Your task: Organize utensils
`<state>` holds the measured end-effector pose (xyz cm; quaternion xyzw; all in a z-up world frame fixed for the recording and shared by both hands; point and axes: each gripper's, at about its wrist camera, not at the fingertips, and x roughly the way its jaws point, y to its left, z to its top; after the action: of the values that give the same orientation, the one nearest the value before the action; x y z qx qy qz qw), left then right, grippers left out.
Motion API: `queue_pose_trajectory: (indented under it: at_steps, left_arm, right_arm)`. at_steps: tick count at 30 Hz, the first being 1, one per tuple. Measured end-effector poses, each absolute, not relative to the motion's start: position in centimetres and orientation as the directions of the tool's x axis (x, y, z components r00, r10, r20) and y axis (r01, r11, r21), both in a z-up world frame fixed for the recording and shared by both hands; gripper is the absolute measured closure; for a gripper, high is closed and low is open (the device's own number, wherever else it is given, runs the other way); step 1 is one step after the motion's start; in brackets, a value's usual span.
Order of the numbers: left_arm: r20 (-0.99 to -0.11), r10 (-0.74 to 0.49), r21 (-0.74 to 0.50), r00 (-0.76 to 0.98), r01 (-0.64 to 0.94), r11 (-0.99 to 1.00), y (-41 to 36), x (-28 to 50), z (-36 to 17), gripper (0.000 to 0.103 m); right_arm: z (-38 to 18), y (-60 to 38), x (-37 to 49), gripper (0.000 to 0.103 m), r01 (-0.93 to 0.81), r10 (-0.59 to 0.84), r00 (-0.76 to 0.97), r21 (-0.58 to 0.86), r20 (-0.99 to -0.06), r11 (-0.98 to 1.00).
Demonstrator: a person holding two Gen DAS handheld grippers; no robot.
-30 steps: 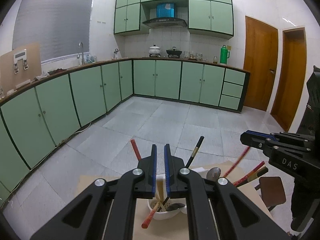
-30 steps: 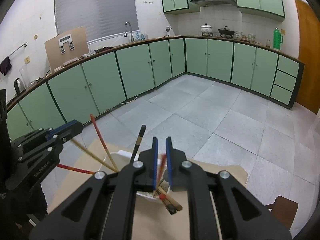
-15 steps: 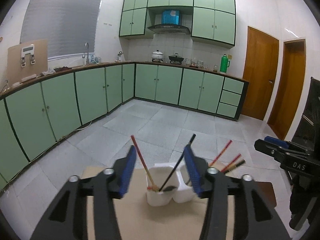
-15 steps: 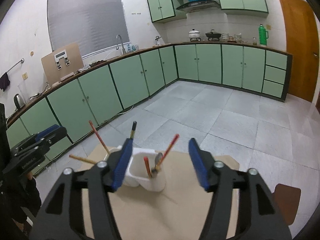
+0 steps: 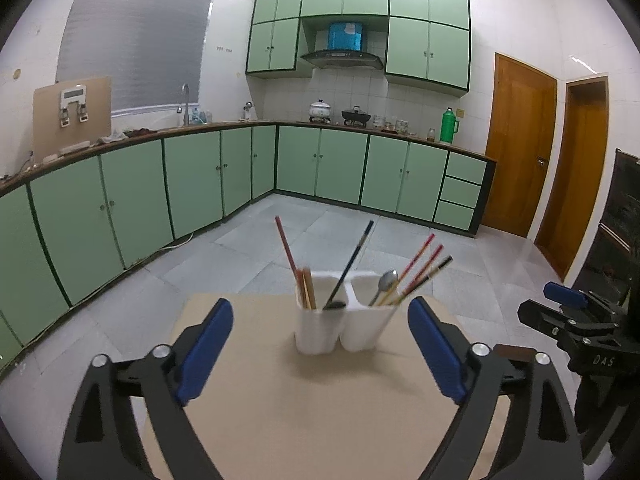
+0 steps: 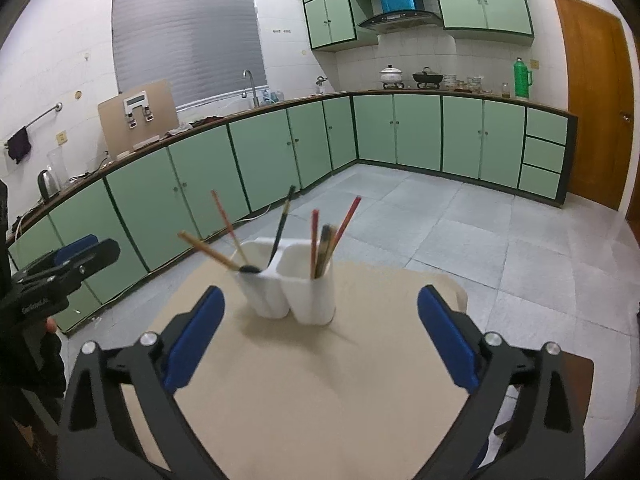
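Observation:
A white two-compartment utensil holder (image 5: 340,326) (image 6: 296,294) stands on the beige table (image 5: 320,412) (image 6: 320,392). Its left compartment holds red and wooden chopsticks and a black ladle (image 5: 348,266). In the right compartment stand a metal spoon (image 5: 386,282) and several red and dark chopsticks (image 5: 420,272) (image 6: 328,236). My left gripper (image 5: 320,356) sits well back from the holder, jaws opening wide, nothing between them. My right gripper (image 6: 320,340) is likewise back from it, jaws opening, nothing held. Each gripper also shows at the edge of the other's view, the right gripper (image 5: 572,320) and the left gripper (image 6: 60,268).
Green kitchen cabinets (image 5: 200,184) line the walls beyond a grey tiled floor. Wooden doors (image 5: 520,148) are at the right. A brown stool (image 6: 576,376) stands by the table's right side. A gloved hand (image 6: 44,344) holds the left gripper.
Both grippers went from shut over the holder's compartments to wide open, and both pulled back toward me. The utensils stay in the holder, which now looks smaller and farther off.

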<state>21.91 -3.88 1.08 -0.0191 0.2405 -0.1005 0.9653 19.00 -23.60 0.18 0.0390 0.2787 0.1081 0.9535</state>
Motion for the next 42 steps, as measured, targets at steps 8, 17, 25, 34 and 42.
queue_pose_trajectory:
  at_steps: [8, 17, 25, 34, 42]
  left_arm:
    - [-0.473, -0.193, -0.088, 0.860, 0.172, 0.981, -3.2, 17.8, 0.5, 0.007]
    - [-0.484, -0.203, -0.077, 0.851, 0.190, 0.979, -3.7, 13.7, 0.0, 0.006]
    - [-0.475, -0.184, -0.051, 0.861, 0.182, 0.982, -3.8, 11.6, 0.3, 0.006]
    - [-0.439, -0.191, -0.053, 0.878, 0.187, 0.981, -3.6, 9.8, 1.5, 0.006]
    - [-0.411, -0.196, -0.052, 0.890, 0.192, 0.980, -3.5, 9.0, 2.4, 0.006]
  right_arm:
    - [0.2, -22.6, 14.7, 0.005, -0.196, 0.251, 0.819, 0.159, -0.516, 0.968]
    - [0.3, -21.1, 10.7, 0.005, -0.220, 0.263, 0.814, 0.144, -0.518, 0.965]
    - [1.2, -20.2, 8.5, 0.005, -0.241, 0.284, 0.815, 0.150, -0.506, 0.959]
    - [2.4, -19.5, 7.2, 0.005, -0.250, 0.271, 0.829, 0.109, -0.490, 0.962]
    - [3.0, -19.1, 6.7, 0.005, -0.253, 0.264, 0.838, 0.088, -0.478, 0.963]
